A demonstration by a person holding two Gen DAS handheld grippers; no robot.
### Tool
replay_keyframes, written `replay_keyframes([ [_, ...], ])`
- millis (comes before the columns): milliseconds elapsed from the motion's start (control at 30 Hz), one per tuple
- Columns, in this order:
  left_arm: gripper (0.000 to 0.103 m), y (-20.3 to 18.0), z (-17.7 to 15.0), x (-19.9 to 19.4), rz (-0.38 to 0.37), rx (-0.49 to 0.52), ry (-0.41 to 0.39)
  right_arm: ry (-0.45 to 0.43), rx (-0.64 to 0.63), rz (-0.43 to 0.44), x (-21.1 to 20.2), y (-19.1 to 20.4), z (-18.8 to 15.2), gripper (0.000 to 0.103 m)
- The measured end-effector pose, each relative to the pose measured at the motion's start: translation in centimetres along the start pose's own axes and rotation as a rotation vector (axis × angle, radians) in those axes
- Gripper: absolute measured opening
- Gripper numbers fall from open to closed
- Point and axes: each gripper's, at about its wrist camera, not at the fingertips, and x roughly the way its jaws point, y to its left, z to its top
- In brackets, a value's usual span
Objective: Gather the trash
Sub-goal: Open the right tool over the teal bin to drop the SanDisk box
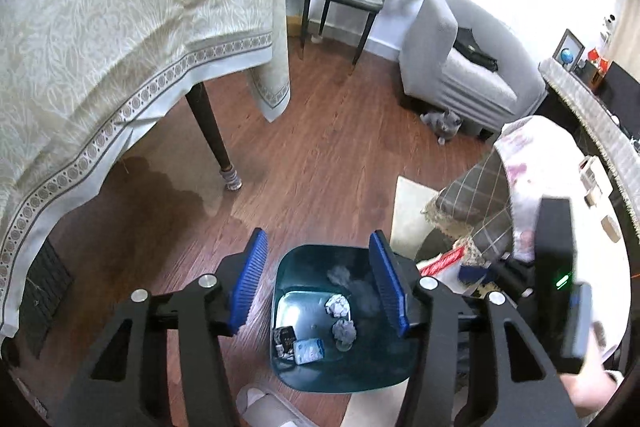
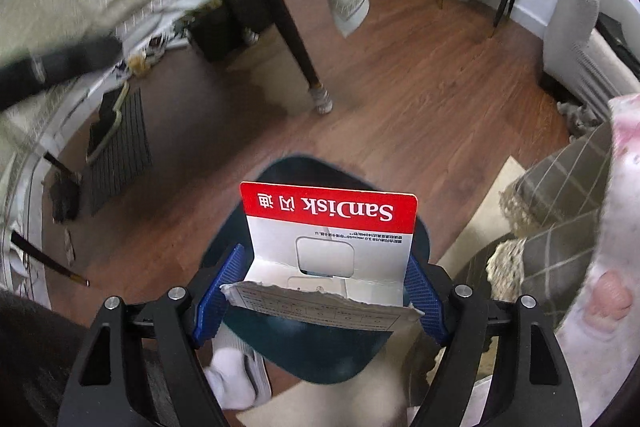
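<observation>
above the bin (image 1: 340,311), left tongs (image 1: 326,283) gape empty, right tongs (image 2: 320,291) clamp a torn card (image 2: 328,247).

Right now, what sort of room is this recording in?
Most likely a home living or dining room: a sofa, a clothed table, wood floor and a cat.

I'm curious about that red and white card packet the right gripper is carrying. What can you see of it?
The card packet is thin cardboard, white with a red band printed "SanDisk", shown upside down. It has a rounded window cut-out and a torn, ragged flap folded toward the camera. It stands roughly upright, clamped at both side edges by the blue pads of the right gripper, over the dark teal bin.
</observation>
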Motion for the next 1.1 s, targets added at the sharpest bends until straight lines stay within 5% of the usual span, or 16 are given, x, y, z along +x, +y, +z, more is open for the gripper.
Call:
replay_keyframes([
  [333, 0.055, -1.4, 1.0, -0.8, -0.019, 0.006, -0.044, 0.112, -0.049, 0.001, 2.3, 0.4, -2.5, 0.08],
  [500, 0.056, -1.9, 1.7, -1.2, -0.028, -0.005, -0.07, 0.135, -0.083, -0.021, 2.1, 0.4, -3.4, 0.088],
  [1100, 0.064, -7.3, 3.9, -2.7, -0.049, 0.048, -0.165, -0.139, -0.031, 0.063, -8.2, -2.0, -1.2, 0.088],
])
